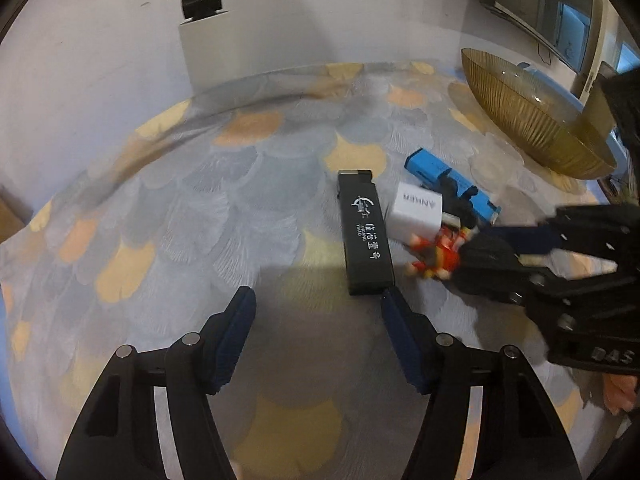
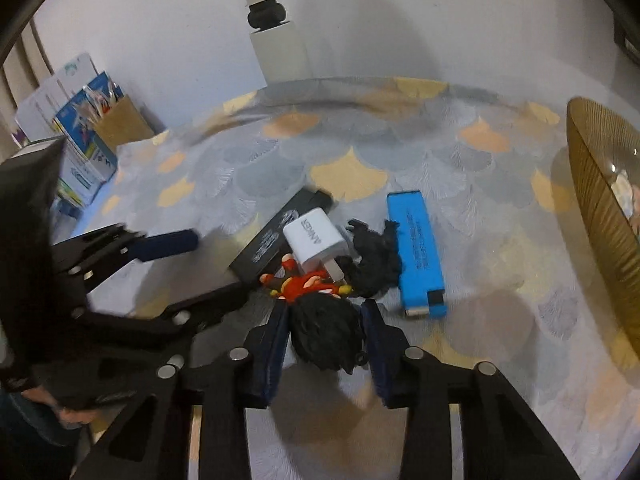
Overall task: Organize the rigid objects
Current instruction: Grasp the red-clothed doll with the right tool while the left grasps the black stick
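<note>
Right tongs (image 2: 325, 336) at lower centre of right view clamped on doll (image 2: 320, 312), its black-haired head between pads, long axis pointing away toward charger (image 2: 316, 240). Left tongs (image 1: 316, 300) spread, empty, black box (image 1: 365, 232) just ahead. Bowl (image 2: 600, 216) at right edge, nearer right arm.

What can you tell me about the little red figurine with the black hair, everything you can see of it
The figurine is a small toy character, apparently plastic, with a big black spiky-haired head, red clothing and yellow trim. It lies on the patterned tablecloth, head toward the right tool, whose blue pads sit on either side of the head, apparently gripping it. Its body reaches toward the white Anker charger, whose prongs lie next to it. A black figure lies just beyond.
</note>
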`<state>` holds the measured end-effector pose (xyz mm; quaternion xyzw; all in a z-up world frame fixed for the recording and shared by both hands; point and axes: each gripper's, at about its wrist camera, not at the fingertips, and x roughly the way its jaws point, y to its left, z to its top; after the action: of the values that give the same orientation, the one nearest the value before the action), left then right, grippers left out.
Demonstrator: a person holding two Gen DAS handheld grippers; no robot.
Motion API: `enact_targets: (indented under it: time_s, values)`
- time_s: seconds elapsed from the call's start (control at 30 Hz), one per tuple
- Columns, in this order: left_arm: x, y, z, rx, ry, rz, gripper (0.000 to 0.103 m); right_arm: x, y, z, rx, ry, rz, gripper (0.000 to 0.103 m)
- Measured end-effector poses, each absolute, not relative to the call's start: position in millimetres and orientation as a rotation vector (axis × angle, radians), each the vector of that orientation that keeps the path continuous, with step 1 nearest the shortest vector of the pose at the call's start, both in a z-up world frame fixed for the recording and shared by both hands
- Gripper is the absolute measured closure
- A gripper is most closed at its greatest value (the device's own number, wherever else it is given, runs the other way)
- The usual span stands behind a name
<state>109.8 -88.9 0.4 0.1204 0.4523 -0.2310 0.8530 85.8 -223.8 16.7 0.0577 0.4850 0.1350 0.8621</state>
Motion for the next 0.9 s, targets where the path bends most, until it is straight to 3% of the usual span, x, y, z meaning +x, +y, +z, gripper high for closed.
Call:
enact_targets:
  time_s: [0.23,0.27,0.4,0.43,0.53,0.57,0.9]
  values:
    - [111.5,-103.8,2.5,0.258,0.968,-0.547,0.038,57.5,-258.2,19.1,0.216,1.051,0.242,0.068]
    - [110.1,-106.3,3.0,0.264,0.966,-0.553,0.034,53.3,-262.3,19.1,0.228,1.049,0.245,0.068]
    - [121.3,-114.7,3.8,0.273,0.945,-0.497,0.035,34.2,-275.2,17.0,0.228,1.026,0.245,0.068]
    - [124.7,-115.7,3.9,0.258,0.943,-0.503,0.038,32.6,-276.5,17.1,0.228,1.015,0.250,0.068]
    - [125.0,-120.4,5.0,0.265,0.931,-0.513,0.075,31.1,-275.0,17.9,0.216,1.007,0.245,0.068]
    - [121.2,-120.7,6.1,0.282,0.928,-0.507,0.082,30.4,-273.8,18.4,0.208,1.008,0.243,0.068]
    - [18.8,-81.6,19.1,0.245,0.925,-0.485,0.082,-33.0,-267.0,35.2,0.164,0.975,0.265,0.071]
